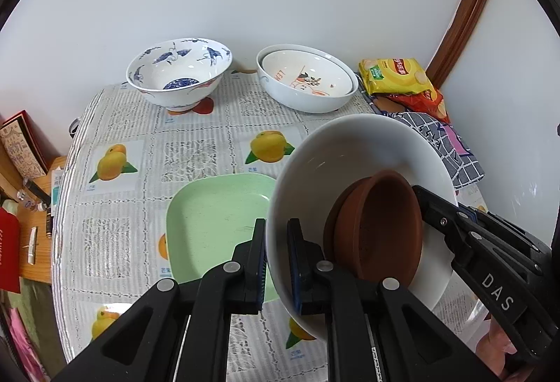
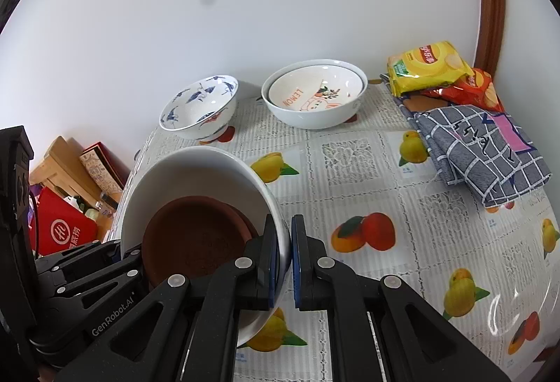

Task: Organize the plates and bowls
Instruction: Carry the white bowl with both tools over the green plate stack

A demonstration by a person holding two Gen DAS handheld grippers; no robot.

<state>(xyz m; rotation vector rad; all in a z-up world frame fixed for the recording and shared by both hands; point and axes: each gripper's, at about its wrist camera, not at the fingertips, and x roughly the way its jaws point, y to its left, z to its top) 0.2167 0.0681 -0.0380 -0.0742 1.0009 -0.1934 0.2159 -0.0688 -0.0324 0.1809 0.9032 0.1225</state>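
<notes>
A large white bowl [image 1: 353, 144] hangs above the table with two stacked brown dishes [image 1: 378, 228] inside it. My left gripper [image 1: 278, 259] is shut on the bowl's left rim, and my right gripper [image 2: 285, 263] is shut on its right rim [image 2: 280, 224]; the right gripper also shows at the bowl's far side [image 1: 465, 235] in the left wrist view. The brown dishes [image 2: 196, 238] lean inside the white bowl [image 2: 196, 158]. A pale green square plate [image 1: 217, 221] lies on the table under the bowl's left side.
At the back stand a blue-patterned bowl [image 1: 178, 70] and a white bowl with a LEMON bowl nested in it [image 1: 308, 77]. Snack bags [image 2: 430, 67] and a folded checked cloth [image 2: 483, 151] lie back right. Clutter sits beyond the table's left edge [image 1: 31, 172].
</notes>
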